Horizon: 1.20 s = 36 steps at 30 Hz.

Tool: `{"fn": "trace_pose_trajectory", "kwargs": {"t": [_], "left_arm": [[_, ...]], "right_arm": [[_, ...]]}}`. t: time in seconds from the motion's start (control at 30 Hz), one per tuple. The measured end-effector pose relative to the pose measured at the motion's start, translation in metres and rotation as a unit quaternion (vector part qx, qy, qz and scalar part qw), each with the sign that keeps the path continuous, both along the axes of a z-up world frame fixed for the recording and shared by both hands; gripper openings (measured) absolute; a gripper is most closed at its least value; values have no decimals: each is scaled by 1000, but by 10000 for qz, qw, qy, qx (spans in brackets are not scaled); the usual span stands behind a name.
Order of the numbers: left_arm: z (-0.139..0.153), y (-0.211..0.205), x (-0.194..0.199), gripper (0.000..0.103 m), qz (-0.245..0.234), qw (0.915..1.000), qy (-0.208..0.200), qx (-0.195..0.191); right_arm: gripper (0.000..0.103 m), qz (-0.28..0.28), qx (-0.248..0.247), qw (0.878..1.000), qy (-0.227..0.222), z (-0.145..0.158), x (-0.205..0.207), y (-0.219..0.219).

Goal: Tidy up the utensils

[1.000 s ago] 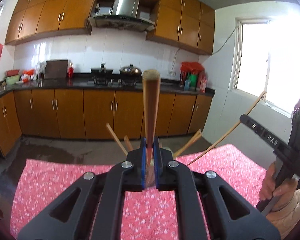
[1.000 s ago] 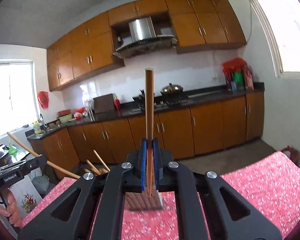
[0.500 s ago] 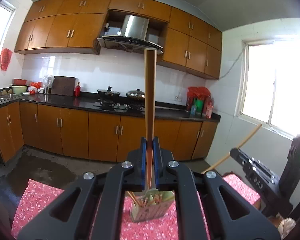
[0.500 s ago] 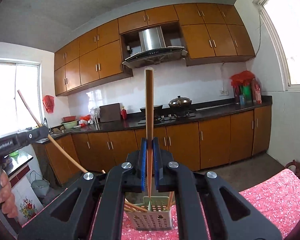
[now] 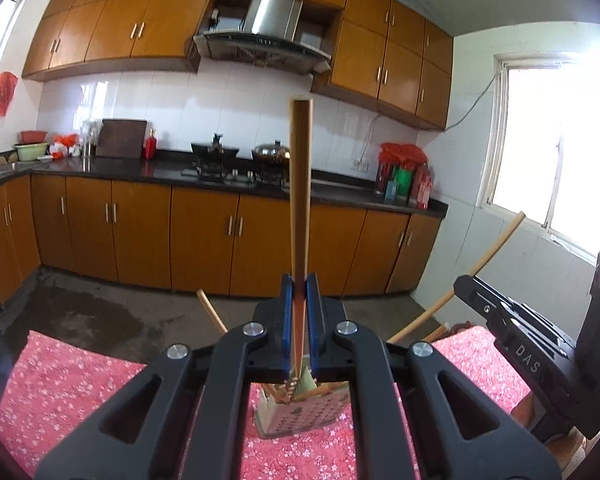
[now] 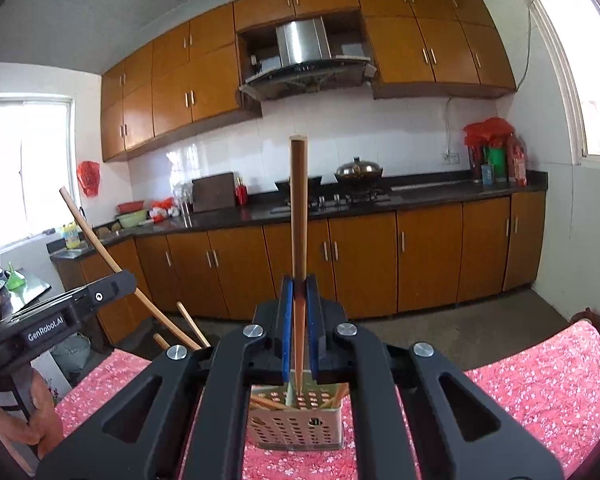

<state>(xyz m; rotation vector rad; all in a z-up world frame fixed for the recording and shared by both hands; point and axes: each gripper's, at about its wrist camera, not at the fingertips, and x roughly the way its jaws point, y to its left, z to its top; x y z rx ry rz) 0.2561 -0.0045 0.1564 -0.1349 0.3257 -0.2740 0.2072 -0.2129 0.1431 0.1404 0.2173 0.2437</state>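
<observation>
My left gripper [image 5: 299, 320] is shut on a wooden chopstick [image 5: 300, 200] that stands upright, its pointed tip just above a perforated utensil holder [image 5: 304, 416] on the red floral tablecloth. My right gripper [image 6: 299, 320] is shut on a second upright chopstick [image 6: 299, 216], with its tip down at the rim of the same holder [image 6: 296, 428]. Several chopsticks lean inside the holder. Each view shows the other gripper at its edge: the right one [image 5: 512, 340] with its slanted chopstick [image 5: 480, 260], the left one [image 6: 52, 320] with its chopstick [image 6: 112, 260].
The table [image 6: 540, 380] under the floral cloth stands in a kitchen with orange cabinets [image 5: 204, 240] and a dark counter [image 5: 140, 170] behind it. A hob with pans [image 6: 356, 172] sits under the hood. A hand [image 6: 40, 428] grips the left handle.
Both grippers have drawn back and sunk a little, so the holder now shows below each pair of jaws. Both chopsticks stay clamped upright.
</observation>
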Motion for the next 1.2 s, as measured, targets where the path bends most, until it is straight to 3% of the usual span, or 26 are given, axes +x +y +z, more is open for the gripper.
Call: {"fn": "trace_pose_trajectory", "kwargs": {"t": [0.2, 0.53, 0.63, 0.67, 0.77, 1.1, 1.13, 1.2], "left_arm": [[-22, -8, 16, 8, -106, 9996, 224, 160], [-30, -7, 25, 8, -131, 9991, 370, 172], [-29, -5, 27, 13, -115, 9991, 389, 130], [-28, -4, 27, 18, -99, 9992, 380, 113], [-26, -1, 25, 27, -59, 9994, 319, 96], [-20, 9, 12, 34, 105, 9998, 189, 27], [-19, 10, 9, 37, 125, 9998, 162, 33], [-15, 14, -4, 44, 214, 9997, 45, 106]], "right_arm": [[7, 38, -129, 9995, 280, -17, 11, 6], [8, 64, -133, 9990, 423, -19, 15, 6], [8, 75, -108, 9988, 482, -19, 16, 7], [10, 79, -105, 9987, 490, -18, 16, 7], [34, 50, -100, 9989, 454, -15, 15, 7], [36, -15, -126, 9996, 254, -7, 5, 7], [38, -34, -135, 9997, 214, -5, 1, 5], [54, -94, -178, 9998, 96, -3, -9, 2]]}}
